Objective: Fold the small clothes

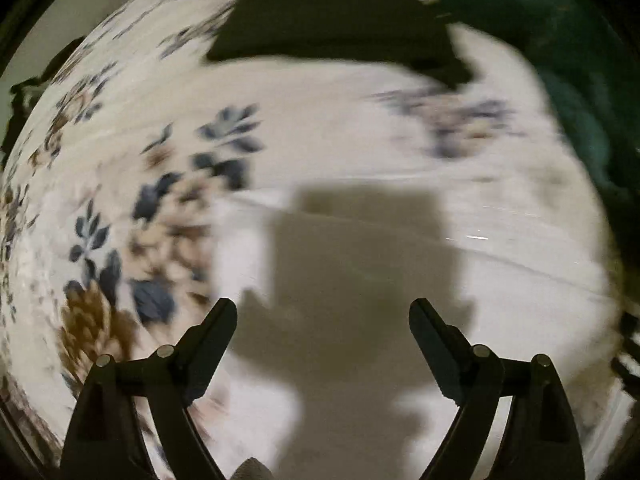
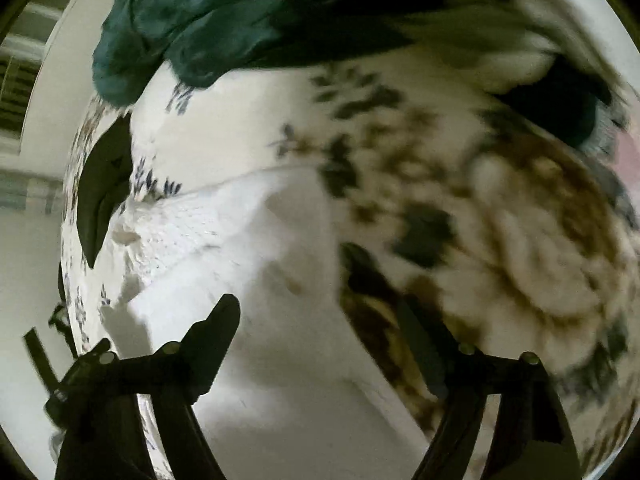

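Both grippers, left [image 1: 323,312] and right [image 2: 320,312], hover with jaws apart, holding nothing, over a white garment [image 2: 248,232] spread on a floral bed [image 1: 120,208]. Beyond it lie a dark folded piece [image 1: 332,24] and a green heap [image 2: 200,20]. Folding of the white garment looks barely begun.

- I'm looking along my left gripper [image 1: 323,308]: matt black plastic fingers with dull metal pins.
- I'm seeing the floral bedsheet [image 1: 168,184] as soft, matt woven cloth.
- I'm facing a white garment [image 2: 208,216] in nubbly, textured knit.
- The green cloth [image 2: 192,20] is showing a slight sheen.
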`<state>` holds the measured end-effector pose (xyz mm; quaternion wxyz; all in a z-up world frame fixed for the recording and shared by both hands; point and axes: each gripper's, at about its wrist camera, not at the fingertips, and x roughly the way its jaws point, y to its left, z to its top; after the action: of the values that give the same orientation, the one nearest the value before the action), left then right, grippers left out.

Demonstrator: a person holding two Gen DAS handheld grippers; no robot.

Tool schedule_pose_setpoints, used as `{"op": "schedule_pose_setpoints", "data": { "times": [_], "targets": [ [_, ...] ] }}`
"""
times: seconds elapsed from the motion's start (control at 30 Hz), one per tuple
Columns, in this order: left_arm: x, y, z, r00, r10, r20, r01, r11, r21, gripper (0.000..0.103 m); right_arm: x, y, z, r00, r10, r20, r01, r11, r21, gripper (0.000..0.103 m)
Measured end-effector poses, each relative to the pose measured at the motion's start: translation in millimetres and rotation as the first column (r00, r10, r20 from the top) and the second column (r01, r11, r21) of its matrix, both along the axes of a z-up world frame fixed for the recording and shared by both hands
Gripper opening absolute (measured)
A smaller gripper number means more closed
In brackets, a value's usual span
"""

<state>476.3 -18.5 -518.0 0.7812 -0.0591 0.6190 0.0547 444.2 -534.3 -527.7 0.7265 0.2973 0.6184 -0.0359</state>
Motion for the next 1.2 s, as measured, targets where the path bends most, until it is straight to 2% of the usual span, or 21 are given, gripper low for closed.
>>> {"op": "schedule_pose_setpoints", "data": {
  "times": [0.03,0.1,0.17,0.27,0.3,0.37,0.4,0.43,0.5,0.57,0.63,0.7,0.77,0.8,0.83,0.97,1.0,1.03,1.13,1.2],
  "targets": [
    [2.8,7.0,-8.9,1.000,0.010,-0.009,-0.010,1.000,0.005,0.088,8.2,6.4,-8.2,1.000,0.013,-0.021,-0.013,1.000,0.002,0.044],
    [5.5,13.6,-20.6,1.000,-0.002,-0.027,0.001,1.000,-0.005,0.088,17.9,16.4,-19.3,0.996,0.034,-0.085,-0.041,0.995,-0.087,0.010],
    [6.0,15.4,-27.1,0.999,-0.009,-0.042,0.009,1.000,-0.007,0.090,10.9,25.9,-11.7,0.992,0.054,-0.115,-0.078,0.973,-0.219,0.010],
    [5.1,15.1,-31.0,0.998,-0.015,-0.057,0.013,0.999,-0.038,0.093,-4.4,30.9,-10.5,0.987,0.054,-0.153,-0.098,0.951,-0.295,0.010],
    [4.7,14.2,-30.4,0.998,-0.023,-0.058,0.021,0.999,-0.041,0.093,-7.6,32.8,-16.2,0.982,0.057,-0.180,-0.106,0.955,-0.278,0.010],
    [4.8,12.3,-26.6,0.997,-0.047,-0.061,0.044,0.998,-0.038,0.093,-8.5,35.9,-19.3,0.976,0.043,-0.212,-0.091,0.970,-0.224,0.013],
    [3.5,10.7,-20.2,0.996,-0.064,-0.061,0.062,0.997,-0.036,0.093,-7.5,37.6,-14.2,0.976,0.031,-0.217,-0.082,0.969,-0.232,0.022],
    [4.6,8.6,-13.8,0.995,-0.078,-0.057,0.076,0.997,-0.030,0.093,-5.6,41.6,-1.3,0.978,0.016,-0.208,-0.074,0.958,-0.276,0.034],
    [-6.0,0.3,6.7,0.991,-0.129,-0.036,0.129,0.991,0.022,0.093,-3.1,55.4,31.8,0.993,0.012,-0.120,-0.057,0.925,-0.377,0.045],
    [-20.0,-12.8,20.3,0.984,-0.178,-0.026,0.179,0.982,0.068,0.093,2.8,77.0,51.8,0.998,0.055,-0.038,-0.066,0.912,-0.405,0.047],
    [-32.0,-21.1,21.7,0.976,-0.216,-0.022,0.217,0.973,0.076,0.093,15.2,102.3,48.0,0.991,0.133,-0.034,-0.135,0.905,-0.404,0.047],
    [-41.5,-31.5,12.0,0.968,-0.251,-0.023,0.252,0.962,0.109,0.093,17.0,114.9,28.1,0.982,0.165,-0.094,-0.188,0.903,-0.386,0.046],
    [-28.6,-42.8,-5.8,0.967,-0.249,-0.052,0.254,0.961,0.112,0.093,16.3,117.9,-7.5,0.966,0.146,-0.211,-0.214,0.914,-0.344,0.044],
    [-20.7,-44.3,-14.5,0.968,-0.241,-0.072,0.247,0.965,0.085,0.093,13.7,115.6,-26.0,0.957,0.117,-0.266,-0.202,0.926,-0.319,0.043],
    [-21.5,-40.1,-21.6,0.971,-0.227,-0.077,0.231,0.972,0.041,0.093,11.2,114.2,-36.6,0.955,0.103,-0.280,-0.188,0.936,-0.297,0.043],
    [-24.4,-33.8,-15.3,0.975,-0.215,-0.060,0.216,0.976,-0.001,0.097,15.1,123.8,-20.4,0.952,0.121,-0.280,-0.214,0.919,-0.331,0.044],
    [-27.9,-33.8,-9.5,0.977,-0.206,-0.052,0.206,0.979,0.000,0.097,15.3,125.5,-11.7,0.954,0.127,-0.271,-0.216,0.919,-0.329,0.048],
    [-29.7,-32.6,-4.4,0.979,-0.197,-0.046,0.197,0.980,-0.001,0.097,17.3,123.9,-2.3,0.956,0.135,-0.262,-0.218,0.922,-0.320,0.060],
    [-49.7,-38.2,20.2,0.984,-0.178,0.004,0.178,0.984,0.005,0.099,15.3,124.1,21.4,0.959,0.171,-0.228,-0.232,0.933,-0.275,0.088],
    [-67.8,-51.4,32.2,0.980,-0.200,0.018,0.199,0.978,0.060,0.099,9.2,118.5,36.9,0.957,0.208,-0.203,-0.248,0.949,-0.196,0.089]
  ]
}}
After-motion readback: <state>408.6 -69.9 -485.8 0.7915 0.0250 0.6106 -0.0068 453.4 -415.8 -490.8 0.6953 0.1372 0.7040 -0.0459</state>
